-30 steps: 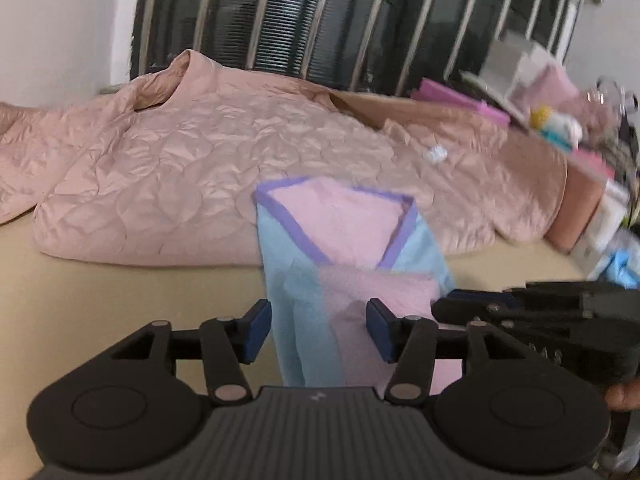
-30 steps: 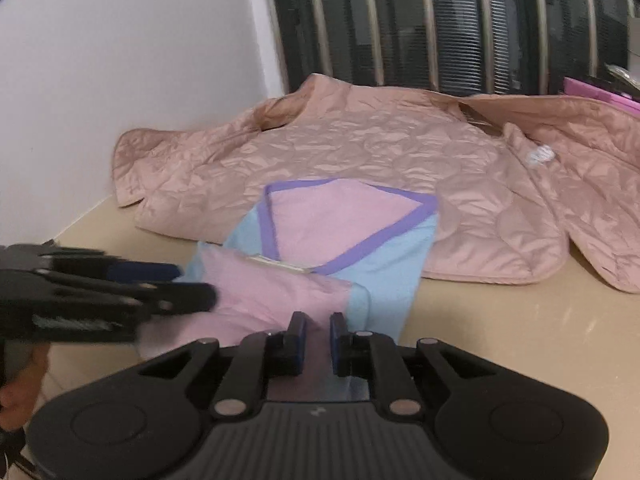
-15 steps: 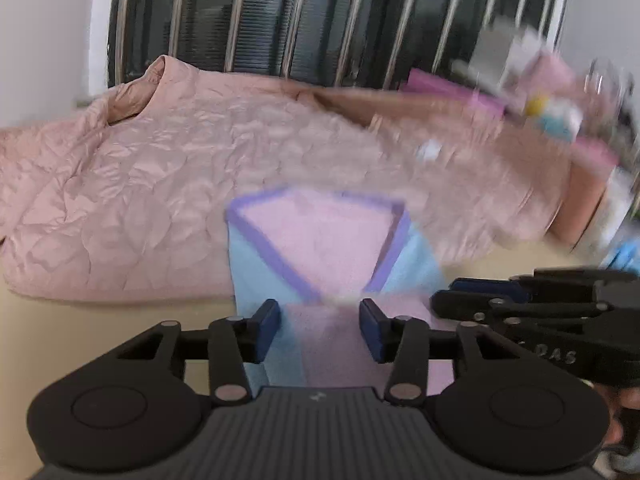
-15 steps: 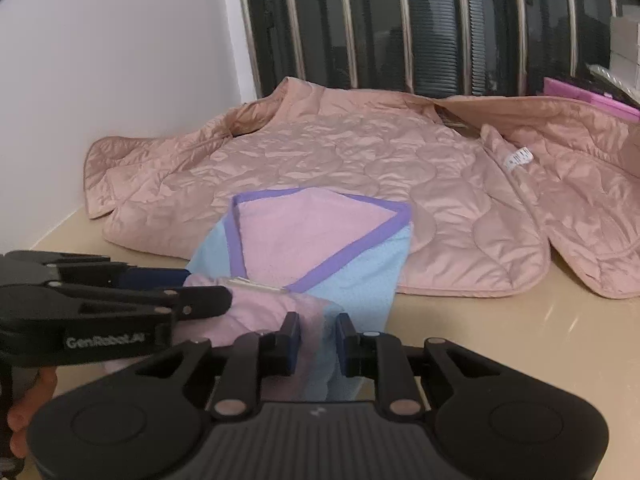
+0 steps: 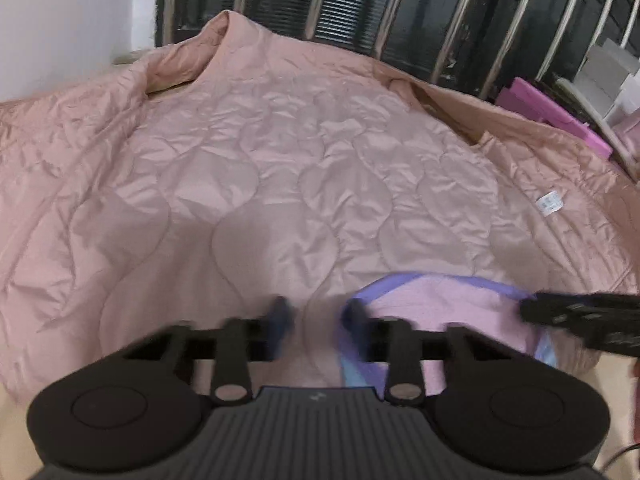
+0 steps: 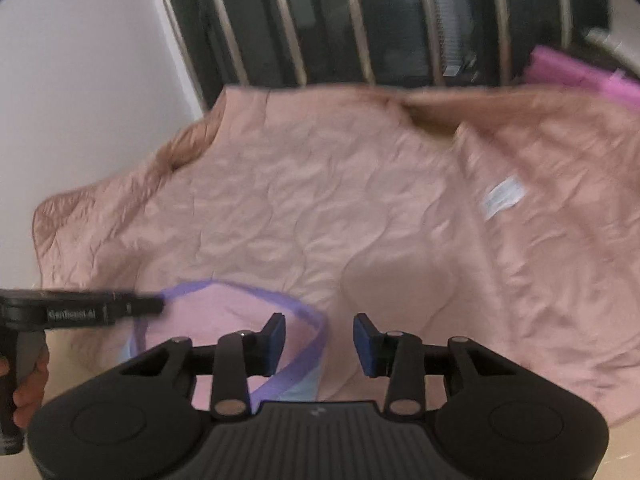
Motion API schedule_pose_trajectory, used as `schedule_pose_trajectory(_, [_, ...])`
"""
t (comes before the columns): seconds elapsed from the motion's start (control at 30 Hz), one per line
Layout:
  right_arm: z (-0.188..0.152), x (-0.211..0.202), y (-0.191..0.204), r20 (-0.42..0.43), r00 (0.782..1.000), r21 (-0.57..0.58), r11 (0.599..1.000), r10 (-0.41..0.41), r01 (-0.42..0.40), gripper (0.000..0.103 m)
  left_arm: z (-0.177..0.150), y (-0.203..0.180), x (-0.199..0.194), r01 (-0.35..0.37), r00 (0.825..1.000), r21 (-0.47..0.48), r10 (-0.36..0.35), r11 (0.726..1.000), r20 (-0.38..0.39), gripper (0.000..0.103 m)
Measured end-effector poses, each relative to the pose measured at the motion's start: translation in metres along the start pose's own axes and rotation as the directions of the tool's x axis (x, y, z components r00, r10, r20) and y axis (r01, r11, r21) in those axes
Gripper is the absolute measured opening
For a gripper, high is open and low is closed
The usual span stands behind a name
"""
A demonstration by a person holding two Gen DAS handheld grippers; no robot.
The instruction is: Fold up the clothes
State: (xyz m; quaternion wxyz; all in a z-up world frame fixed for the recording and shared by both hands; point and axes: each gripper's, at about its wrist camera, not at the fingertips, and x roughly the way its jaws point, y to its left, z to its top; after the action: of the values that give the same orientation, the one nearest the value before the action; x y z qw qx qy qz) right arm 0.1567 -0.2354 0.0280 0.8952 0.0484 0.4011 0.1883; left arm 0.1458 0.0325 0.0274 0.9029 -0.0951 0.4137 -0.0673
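A small pink and light-blue garment (image 5: 440, 312) with purple trim lies partly on a big pink quilted jacket (image 5: 300, 168). My left gripper (image 5: 316, 316) hovers at the garment's left purple edge. Its jaws stand apart, blurred and closing, with only jacket fabric showing in the gap. In the right wrist view the garment (image 6: 208, 320) sits low and left. My right gripper (image 6: 320, 340) is over its right purple edge with jaws opening and nothing pinched. Each gripper shows in the other's view: the right gripper (image 5: 536, 308) and the left gripper (image 6: 158, 304), held by a hand (image 6: 28, 388).
The quilted jacket (image 6: 360, 220) covers most of the beige table, with a white label (image 6: 502, 196) on it. Behind it stand a dark window with metal bars (image 5: 400, 12) and a white wall (image 6: 80, 80). Magenta items (image 5: 552, 116) and boxes lie at the far right.
Both grippers have swept forward over the garment toward the jacket, so the garment now sits low in view. The right jaws have widened. The left jaws have narrowed.
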Motion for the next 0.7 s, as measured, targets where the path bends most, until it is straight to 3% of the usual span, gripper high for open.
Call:
schedule_pose_trajectory(0.03, [0.0, 0.008, 0.0, -0.018, 1.0, 0.004, 1.0, -0.004, 0.004, 0.026, 0.001, 0.001, 0.001, 0.029, 1.0, -0.014, -0.029, 0.999, -0.01, 0.002])
schedule_pose_trajectory(0.07, [-0.002, 0.009, 0.002, -0.015, 1.0, -0.007, 1.0, -0.011, 0.011, 0.009, 0.002, 0.003, -0.001, 0.037, 0.999, -0.028, -0.038, 0.999, -0.006, 0.002])
schedule_pose_trajectory(0.1, [-0.004, 0.008, 0.004, -0.008, 1.0, -0.022, 1.0, -0.017, 0.017, 0.002, 0.001, 0.002, -0.007, 0.038, 0.999, -0.018, -0.038, 0.999, 0.009, 0.002])
schedule_pose_trajectory(0.23, [-0.013, -0.022, 0.012, 0.071, 0.997, -0.076, 0.997, 0.015, -0.009, 0.002, -0.009, -0.007, -0.051, 0.098, 0.989, 0.023, -0.1, 0.995, 0.105, 0.002])
schedule_pose_trajectory(0.27, [-0.017, -0.036, 0.014, 0.098, 0.995, -0.09, 0.996, 0.033, -0.024, 0.002, -0.018, -0.012, -0.07, 0.133, 0.98, 0.048, -0.138, 0.99, 0.14, 0.002])
schedule_pose_trajectory(0.43, [-0.059, -0.107, 0.028, 0.179, 0.976, -0.161, 0.983, 0.122, -0.093, 0.002, -0.085, -0.031, -0.137, 0.144, 0.96, 0.187, -0.182, 0.972, 0.211, 0.002])
schedule_pose_trajectory(0.5, [-0.085, -0.126, 0.038, 0.162, 0.976, -0.196, 0.974, 0.149, -0.116, 0.002, -0.121, -0.028, -0.151, 0.143, 0.964, 0.209, -0.184, 0.967, 0.192, 0.002])
schedule_pose_trajectory(0.63, [-0.145, -0.136, 0.054, 0.053, 0.979, -0.236, 0.956, 0.195, -0.177, 0.002, -0.171, -0.015, -0.153, 0.027, 0.98, 0.173, -0.06, 0.985, 0.189, 0.002])
schedule_pose_trajectory(0.7, [-0.164, -0.133, 0.063, 0.015, 0.988, -0.26, 0.955, 0.151, -0.142, 0.004, -0.178, -0.005, -0.155, 0.068, 0.984, 0.116, -0.086, 0.991, 0.157, 0.007])
